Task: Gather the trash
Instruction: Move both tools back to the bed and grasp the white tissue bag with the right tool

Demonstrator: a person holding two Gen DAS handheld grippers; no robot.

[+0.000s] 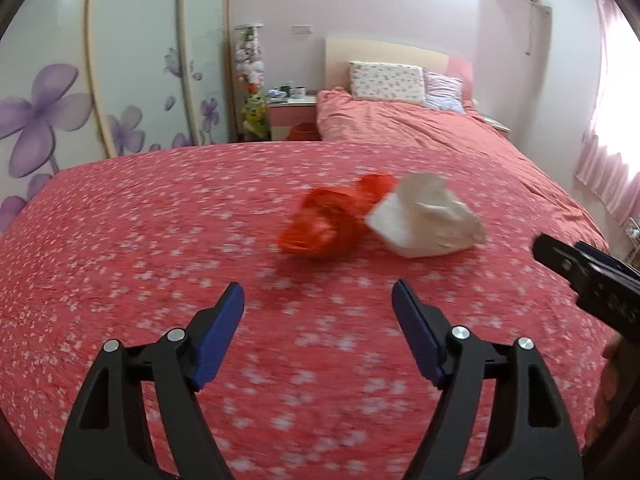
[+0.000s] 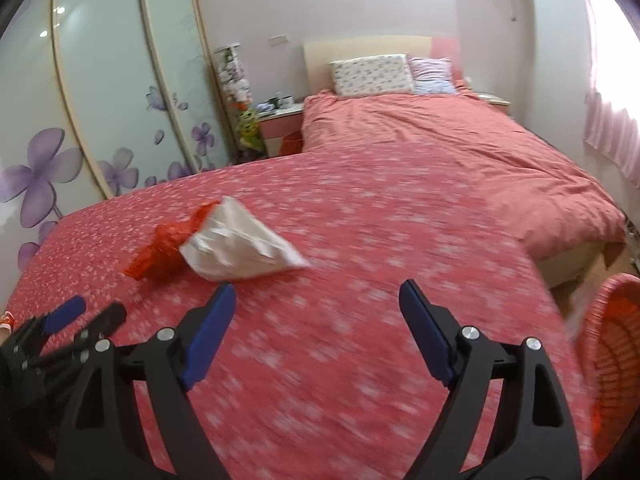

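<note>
Both grippers, left gripper (image 1: 318, 300) and right gripper (image 2: 316, 300), gape empty over bedspread (image 1: 140, 240); trash (image 1: 424, 216) mid-bed

The flowered red bedspread (image 1: 160, 240) is smeared by motion blur close to both cameras. The orange wicker basket (image 2: 612, 344) is cut off by the right edge of the right wrist view. The red plastic bag (image 2: 164, 248) lies partly hidden behind the white plastic bag (image 2: 240, 244). Small items on the nightstand (image 1: 292, 102) are too small to identify. The right hand-held gripper (image 1: 592, 280) is cropped at the left wrist view's right edge.
</note>
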